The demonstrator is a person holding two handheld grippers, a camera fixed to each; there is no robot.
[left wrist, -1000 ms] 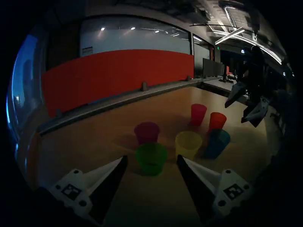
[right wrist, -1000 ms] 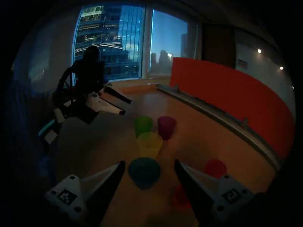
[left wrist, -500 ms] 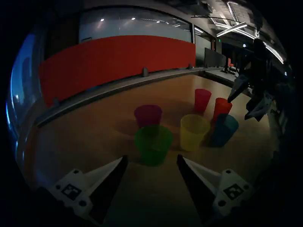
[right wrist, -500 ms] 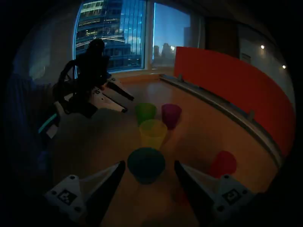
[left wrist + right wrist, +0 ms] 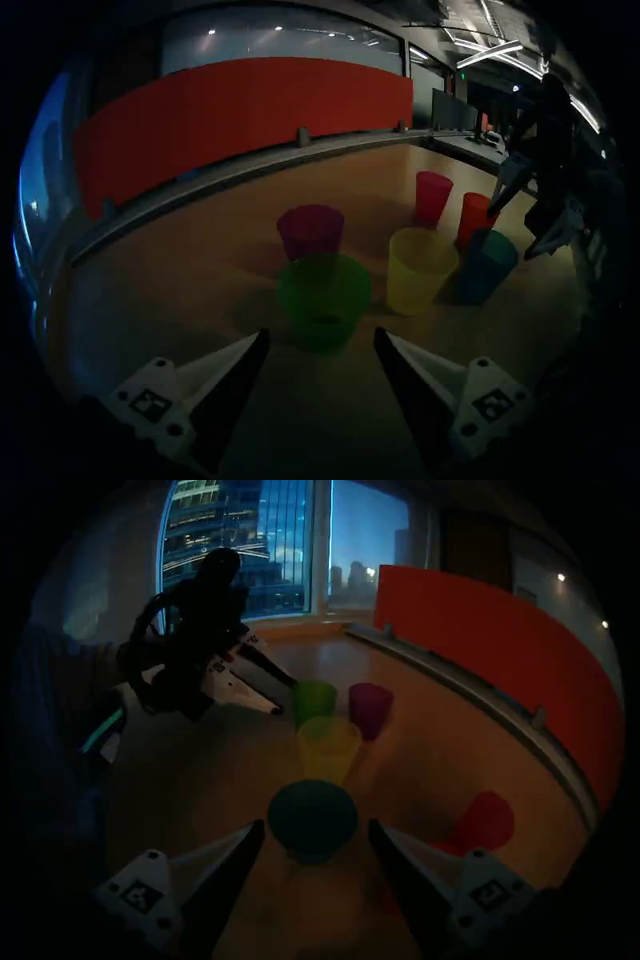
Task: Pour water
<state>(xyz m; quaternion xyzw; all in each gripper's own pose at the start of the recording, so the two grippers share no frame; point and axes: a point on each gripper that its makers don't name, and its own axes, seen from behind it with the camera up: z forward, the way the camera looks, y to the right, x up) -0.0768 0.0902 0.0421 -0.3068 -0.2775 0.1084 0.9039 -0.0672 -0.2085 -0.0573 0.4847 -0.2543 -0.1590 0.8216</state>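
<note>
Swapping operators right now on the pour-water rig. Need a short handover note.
Left tongs: open, holding nothing, aimed at the green cup just ahead.
Right tongs: open, holding nothing, teal cup centred at their tips.
Six cups stand upright on the table: the purple cup is behind green, the yellow cup is between green and teal, and the pink cup and orange cup are farther back.
Done: nothing gripped or poured. It is too dim to tell which cups hold water.
Left: grip a cup and pour.

No text, label, brand, number or sign can be read in this dim light.
</note>
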